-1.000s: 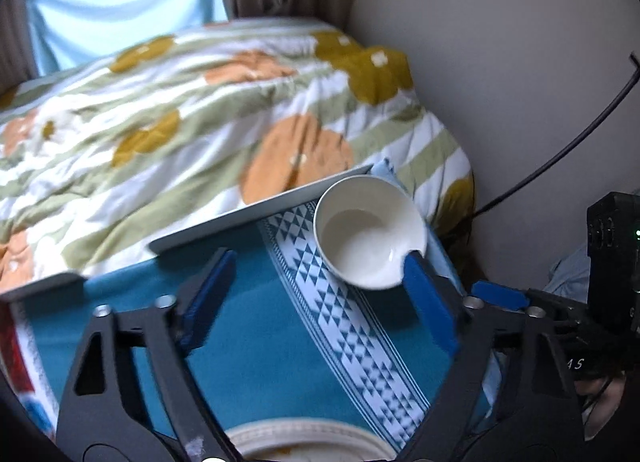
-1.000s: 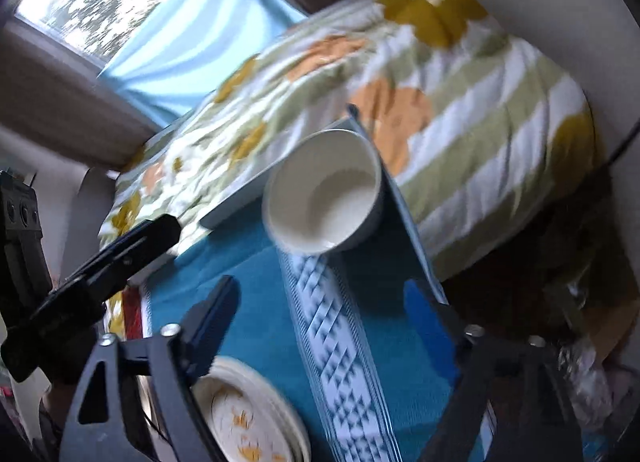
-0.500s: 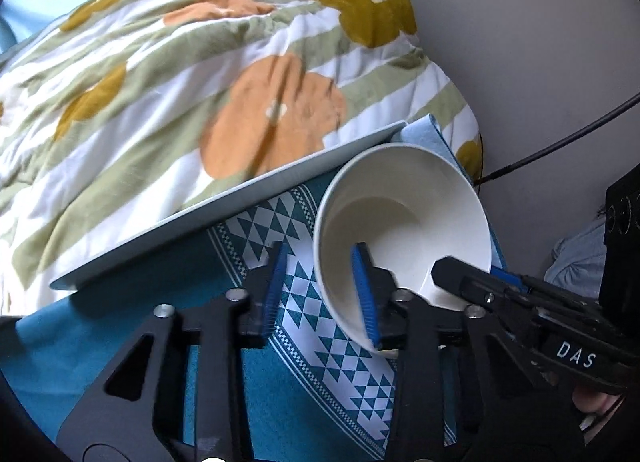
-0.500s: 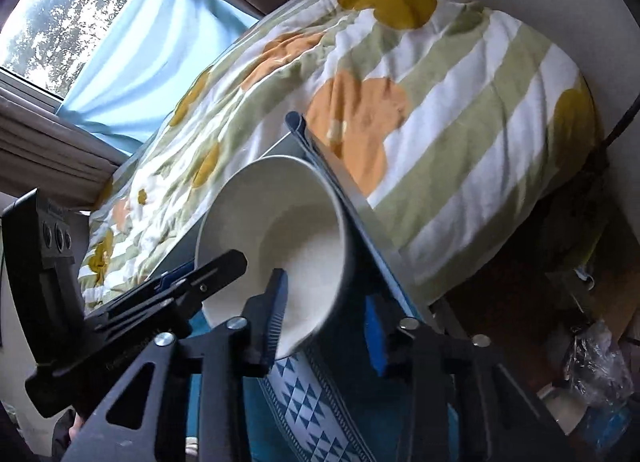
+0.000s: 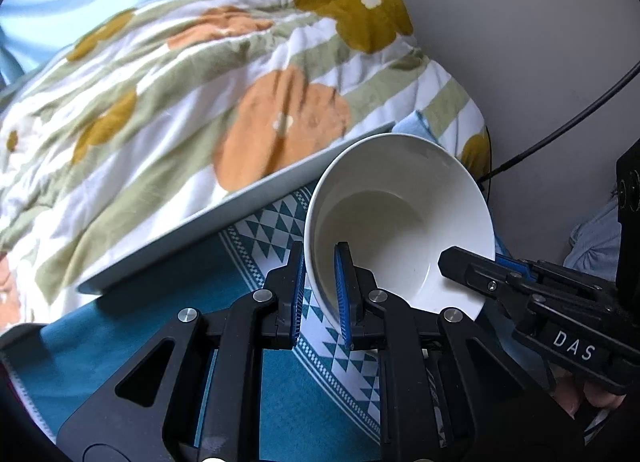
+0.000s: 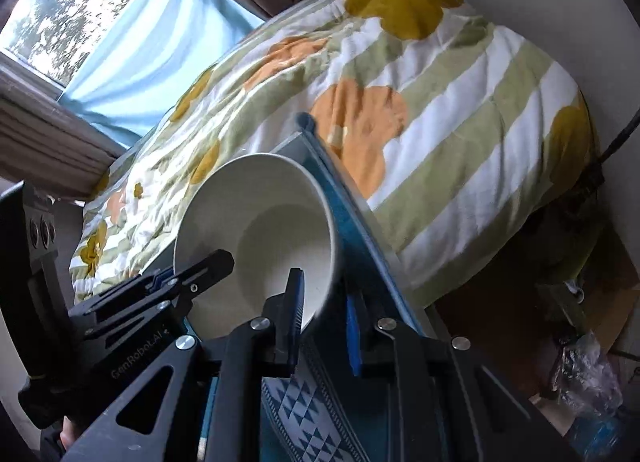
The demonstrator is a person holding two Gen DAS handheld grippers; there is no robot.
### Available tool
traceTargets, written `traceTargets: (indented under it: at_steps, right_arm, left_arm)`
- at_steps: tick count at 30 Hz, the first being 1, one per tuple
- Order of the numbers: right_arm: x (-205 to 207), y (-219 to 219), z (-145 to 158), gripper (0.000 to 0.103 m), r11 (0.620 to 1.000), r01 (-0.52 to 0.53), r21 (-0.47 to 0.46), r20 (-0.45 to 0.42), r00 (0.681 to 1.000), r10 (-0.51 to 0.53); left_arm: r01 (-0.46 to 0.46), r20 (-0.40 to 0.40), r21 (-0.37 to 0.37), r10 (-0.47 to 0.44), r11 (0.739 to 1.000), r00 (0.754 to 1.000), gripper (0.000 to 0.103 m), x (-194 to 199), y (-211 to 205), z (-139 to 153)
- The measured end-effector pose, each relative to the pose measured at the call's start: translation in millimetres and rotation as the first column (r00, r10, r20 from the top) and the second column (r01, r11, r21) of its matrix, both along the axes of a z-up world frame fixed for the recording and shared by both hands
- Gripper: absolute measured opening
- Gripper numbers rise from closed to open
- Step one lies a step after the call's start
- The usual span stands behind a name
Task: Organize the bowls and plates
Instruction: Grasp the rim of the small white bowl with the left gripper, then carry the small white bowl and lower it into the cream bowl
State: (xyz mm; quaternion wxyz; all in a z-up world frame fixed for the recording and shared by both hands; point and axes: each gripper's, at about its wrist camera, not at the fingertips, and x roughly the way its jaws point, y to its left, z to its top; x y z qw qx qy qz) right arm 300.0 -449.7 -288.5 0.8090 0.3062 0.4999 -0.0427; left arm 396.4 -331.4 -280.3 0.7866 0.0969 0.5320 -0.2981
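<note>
I have the white bowl [image 5: 400, 229] pinched from 2 sides. My left gripper [image 5: 320, 294] is clamped on the rim at the bowl's 7 o'clock edge in the left wrist view: 1 blue pad [image 5: 343, 298] sits inside the wall, the other outside it, with only the wall's thickness between them. My right gripper [image 6: 322, 322] bites the opposite rim, at about 5 o'clock on the bowl in the right wrist view; its inner pad [image 6: 297, 302] lies against the bowl's inside, while the outer pad stands a little off the outer wall, so I cannot tell how firm that grip is. In the left wrist view the right gripper enters from 3 o'clock [image 5: 480, 274], its tip over the bowl's rim.

The bowl [image 6: 256, 238] is tilted, mouth turned toward the cameras, over the far right corner of the teal tablecloth [image 5: 132, 346]. A patterned white band [image 5: 276, 229] of that cloth runs under it. The table's pale edge [image 5: 224, 213] passes just behind the bowl, toward 10 o'clock, and the floral quilt [image 5: 168, 101] lies just beyond it. At 3 o'clock the cloth's side edge [image 6: 360, 221] drops off close beside the bowl, with dim floor clutter [image 6: 580, 362] below. A wall [image 5: 520, 41] and black cable [image 5: 560, 129] stand to the right.
</note>
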Motion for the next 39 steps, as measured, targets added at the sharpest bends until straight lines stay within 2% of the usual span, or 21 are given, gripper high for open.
traceTargets:
  at_steps: [6,12,15,18,23,30,35,39]
  right_arm:
    - [-10.5,13.6,41.4,0.017,0.998,-0.06,-0.034,0.057,0.996,0.062]
    - [-33.4,44.3,86.2,0.017,0.986,-0.154,-0.069,0.105,0.981,0.161]
    - [-48.4,66.3,102.7,0.017,0.975,-0.214,-0.067,0.125,0.967,0.221]
    - [-61.0,94.2,116.8,0.017,0.952,-0.295,-0.077,0.137,0.943,0.303]
    - [-79.1,147.3,132.1,0.017,0.9,-0.426,-0.093,0.167,0.884,0.436]
    - [-101.4,228.0,138.4,0.017,0.839,-0.536,-0.099,0.183,0.819,0.544]
    - [-111.3,288.4,135.4,0.017,0.809,-0.581,-0.096,0.18,0.789,0.588]
    - [-117.0,336.9,121.2,0.017,0.792,-0.606,-0.079,0.155,0.777,0.61]
  left_arm:
    - [-0.06,0.062,-0.023,0.061,0.998,0.996,0.013,-23.2,20.4,43.9]
    - [-0.153,0.117,-0.053,0.158,0.987,0.98,0.013,-63.8,61.7,90.8]
    - [-0.222,0.131,-0.065,0.229,0.973,0.965,0.013,-90.8,91.2,109.0]
    - [-0.309,0.13,-0.082,0.318,0.947,0.939,0.013,-119.5,129.3,122.1]
    - [-0.441,0.125,-0.11,0.453,0.891,0.883,0.013,-165.1,195.7,132.0]
    - [-0.549,0.132,-0.129,0.563,0.826,0.816,0.013,-213.0,284.4,138.2]
    - [-0.586,0.131,-0.105,0.596,0.803,0.792,0.013,-233.1,348.1,133.5]
    - [-0.6,0.116,-0.081,0.606,0.796,0.787,0.013,-243.8,398.8,123.0]
